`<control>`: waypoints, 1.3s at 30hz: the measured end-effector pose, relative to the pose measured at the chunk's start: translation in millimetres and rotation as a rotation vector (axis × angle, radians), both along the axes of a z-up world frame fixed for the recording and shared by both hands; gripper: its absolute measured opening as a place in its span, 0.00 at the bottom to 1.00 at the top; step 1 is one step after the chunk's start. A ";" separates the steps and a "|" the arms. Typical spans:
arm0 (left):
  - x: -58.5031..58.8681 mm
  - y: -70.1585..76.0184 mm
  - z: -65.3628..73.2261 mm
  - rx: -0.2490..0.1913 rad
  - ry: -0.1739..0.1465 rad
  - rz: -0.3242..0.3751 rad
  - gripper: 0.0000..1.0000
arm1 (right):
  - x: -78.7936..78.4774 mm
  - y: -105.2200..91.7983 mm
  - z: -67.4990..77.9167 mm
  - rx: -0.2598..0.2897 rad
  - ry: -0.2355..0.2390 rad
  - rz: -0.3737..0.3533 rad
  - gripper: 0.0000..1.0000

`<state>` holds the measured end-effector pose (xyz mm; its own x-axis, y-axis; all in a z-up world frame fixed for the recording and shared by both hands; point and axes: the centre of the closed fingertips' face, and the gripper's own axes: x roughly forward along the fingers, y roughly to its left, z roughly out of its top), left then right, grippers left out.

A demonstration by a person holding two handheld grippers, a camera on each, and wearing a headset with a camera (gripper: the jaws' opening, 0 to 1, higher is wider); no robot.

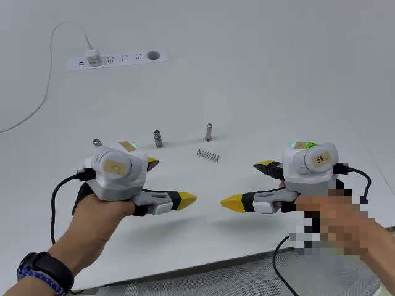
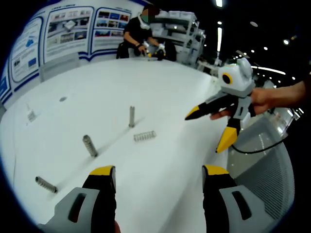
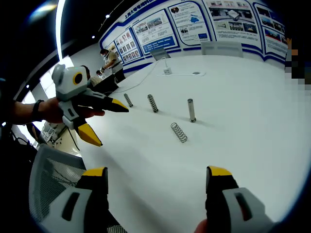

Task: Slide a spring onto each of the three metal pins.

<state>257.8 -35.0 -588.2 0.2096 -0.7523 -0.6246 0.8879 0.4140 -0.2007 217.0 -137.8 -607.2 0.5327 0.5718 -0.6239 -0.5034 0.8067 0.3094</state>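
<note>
Before poster-lined walls (image 3: pixel 160 29), white table (image 1: pixel 278 74) bears loose spring (image 1: pixel 208 155).

A wide matte white tabletop (image 1: pixel 259 74) is stretching ahead of my fingers (image 2: pixel 102 171). Far beyond them a long white power strip (image 1: pixel 117 59) is lying, its thin cable (image 1: pixel 48 80) trailing off. Blue-and-white poster panels (image 3: pixel 187 22) are lining the far side, ceiling strip lights (image 2: pixel 219 34) are glowing overhead, and grey mesh (image 1: pixel 216 280) is showing behind my fingers.
</note>
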 end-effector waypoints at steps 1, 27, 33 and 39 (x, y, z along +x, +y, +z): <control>0.2 -2.5 -0.2 0.002 -0.002 -0.006 0.74 | -0.3 -1.0 -0.6 -0.004 0.000 0.002 0.84; 2.1 -32.6 -8.2 0.053 -0.021 -0.119 0.74 | -5.7 -8.8 -3.6 0.019 0.008 -0.014 0.84; 3.1 -36.7 -9.8 0.069 -0.031 -0.146 0.74 | -6.1 -9.5 -4.6 0.020 0.011 -0.015 0.84; 3.6 -43.4 -11.5 0.082 -0.038 -0.182 0.74 | -7.4 -7.4 -5.1 0.026 0.018 -0.015 0.84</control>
